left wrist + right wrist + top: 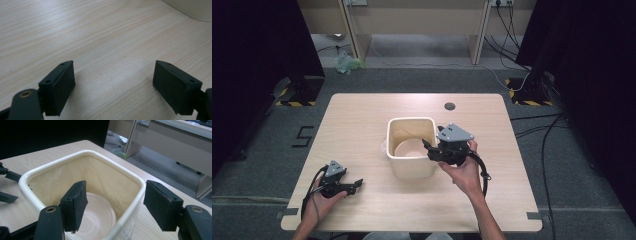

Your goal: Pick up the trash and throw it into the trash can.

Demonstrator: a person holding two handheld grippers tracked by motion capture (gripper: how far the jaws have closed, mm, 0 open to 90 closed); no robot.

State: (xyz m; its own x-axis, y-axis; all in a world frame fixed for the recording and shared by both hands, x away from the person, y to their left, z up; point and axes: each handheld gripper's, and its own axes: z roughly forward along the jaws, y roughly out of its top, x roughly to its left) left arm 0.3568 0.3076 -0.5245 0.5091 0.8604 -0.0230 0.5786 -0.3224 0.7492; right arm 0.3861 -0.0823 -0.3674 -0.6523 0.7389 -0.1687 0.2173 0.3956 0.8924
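A cream square bin [412, 167] stands at the middle of the wooden table [362, 115]. A round cream bowl [409, 148] lies at its bottom, and a clear film seems to line its inner walls. My right gripper [429, 146] is open at the bin's right wall. In the right gripper view [116, 192] one jaw hangs inside the bin [62, 160] above the bowl [97, 217] and the other stands outside the rim. My left gripper [357, 184] rests open near the table's front left, apart from the bin. Bare wood lies between its jaws [113, 72].
A dark round cable hole [450, 106] sits near the table's far edge. A corner of the bin [192, 10] shows beyond the left gripper. Cables [542, 145] run over the floor right of the table. A desk [417, 20] stands behind, with a green bag [347, 64] on the floor.
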